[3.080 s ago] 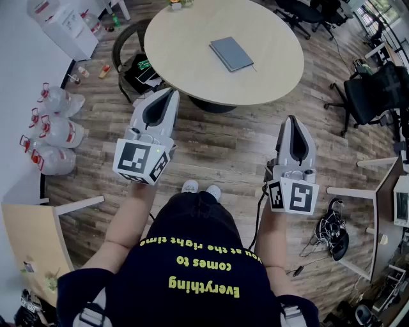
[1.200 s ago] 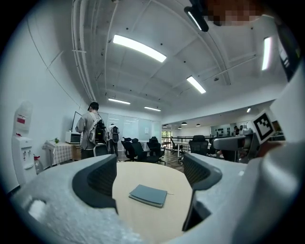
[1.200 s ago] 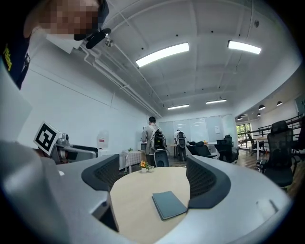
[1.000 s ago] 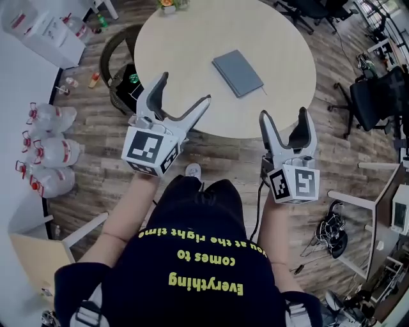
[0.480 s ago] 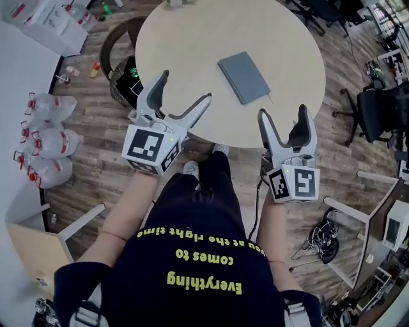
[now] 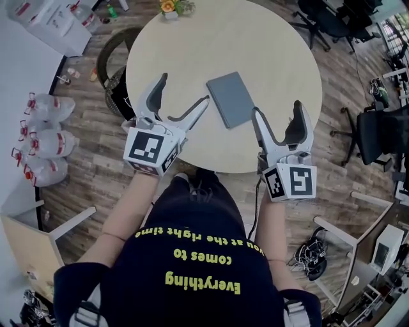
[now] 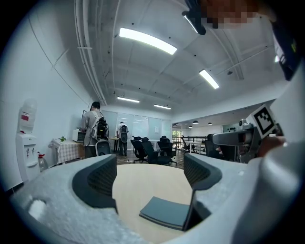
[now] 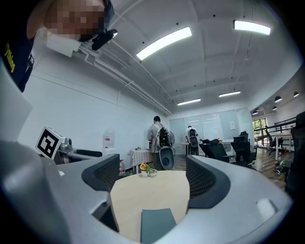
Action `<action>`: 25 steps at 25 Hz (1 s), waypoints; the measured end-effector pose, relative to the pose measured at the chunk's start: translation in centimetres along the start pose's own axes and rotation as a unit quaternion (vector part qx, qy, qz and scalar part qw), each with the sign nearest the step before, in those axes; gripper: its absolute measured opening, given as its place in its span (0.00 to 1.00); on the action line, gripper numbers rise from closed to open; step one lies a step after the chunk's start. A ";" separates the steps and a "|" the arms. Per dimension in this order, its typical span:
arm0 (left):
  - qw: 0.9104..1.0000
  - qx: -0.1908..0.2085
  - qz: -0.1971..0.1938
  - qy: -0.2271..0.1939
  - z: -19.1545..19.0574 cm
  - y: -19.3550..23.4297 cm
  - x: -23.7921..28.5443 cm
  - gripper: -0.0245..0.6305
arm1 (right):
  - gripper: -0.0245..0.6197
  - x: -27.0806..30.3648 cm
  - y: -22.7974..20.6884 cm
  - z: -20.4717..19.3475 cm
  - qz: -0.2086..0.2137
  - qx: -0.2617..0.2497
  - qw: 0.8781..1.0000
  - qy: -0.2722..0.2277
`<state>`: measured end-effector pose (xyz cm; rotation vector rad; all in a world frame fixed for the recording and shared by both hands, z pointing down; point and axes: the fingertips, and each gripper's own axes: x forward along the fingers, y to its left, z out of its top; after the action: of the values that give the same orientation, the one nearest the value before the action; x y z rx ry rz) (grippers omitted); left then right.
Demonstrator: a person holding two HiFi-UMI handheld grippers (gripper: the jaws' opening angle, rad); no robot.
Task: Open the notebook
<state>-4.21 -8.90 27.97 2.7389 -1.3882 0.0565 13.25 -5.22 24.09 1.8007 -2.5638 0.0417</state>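
A person stands at the near edge of a round, pale wooden desk (image 6: 268,45) and holds a tool in each hand above that edge. The left tool (image 6: 184,89) has its two jaws spread wide apart with nothing between them; in the left gripper view only the bare desk top and part of the notebook show in the gap. The right tool (image 6: 277,108) is likewise wide open and empty, and its own view looks between the jaws across the desk. The notebook (image 6: 230,99), a slim grey-blue book, lies closed and flat on the desk, slightly turned against the desk's edge, and sits between the two tools in the head view. It lies just ahead of and to the right of the left tool's jaws, and just ahead of and slightly left of the right tool's jaws; neither tool touches it. At the far rim of the desk stands a small flower pot (image 6: 169,7) with orange and yellow blooms, well apart from the notebook. On the wooden floor to the person's left lie several large water bottles (image 6: 45,137) near a white wall. Dark office chairs (image 6: 383,134) stand to the right of the desk. In the right gripper view, two people with backpacks (image 8: 159,138) stand far across the room, facing away.
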 end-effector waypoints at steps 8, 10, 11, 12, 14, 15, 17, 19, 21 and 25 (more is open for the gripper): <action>1.000 0.003 0.025 -0.005 0.5 -0.6 4.6 0.71 | 0.70 3.2 -4.7 -0.2 0.030 0.001 1.000 0.005; 1.000 0.002 0.027 -0.004 0.4 -0.1 4.9 0.71 | 0.70 4.0 -4.6 -0.2 0.035 0.002 0.999 0.006; 1.000 0.000 0.026 -0.003 0.4 0.1 5.0 0.71 | 0.70 4.4 -4.4 -0.3 0.036 0.002 0.999 0.006; 1.000 -0.001 0.025 -0.003 0.3 0.4 5.1 0.71 | 0.70 4.7 -4.2 -0.3 0.037 0.001 0.999 0.007; 1.000 -0.004 0.019 -0.004 0.3 1.0 5.3 0.71 | 0.70 5.3 -3.6 -0.4 0.038 -0.002 0.999 0.010; 1.000 -0.007 0.013 -0.005 0.3 1.2 5.4 0.71 | 0.70 5.6 -3.4 -0.4 0.036 -0.003 0.999 0.011; 1.000 -0.014 -0.002 -0.004 0.1 1.5 6.0 0.71 | 0.70 6.0 -3.2 -0.5 0.027 -0.010 1.000 0.012; 1.000 -0.018 -0.018 0.004 -0.3 1.8 6.6 0.71 | 0.70 6.3 -3.0 -0.6 0.016 -0.016 1.000 0.014; 0.999 -0.015 -0.031 0.013 -0.6 2.1 7.2 0.71 | 0.70 6.7 -2.8 -0.9 0.010 -0.013 1.000 0.019; 0.998 -0.007 -0.051 0.020 -0.4 2.5 8.0 0.71 | 0.70 7.3 -2.7 -1.9 0.000 -0.003 0.999 0.035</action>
<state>-1.50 -16.77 29.05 2.7756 -1.2335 0.0943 13.28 -12.95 26.19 1.7645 -2.5129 0.0945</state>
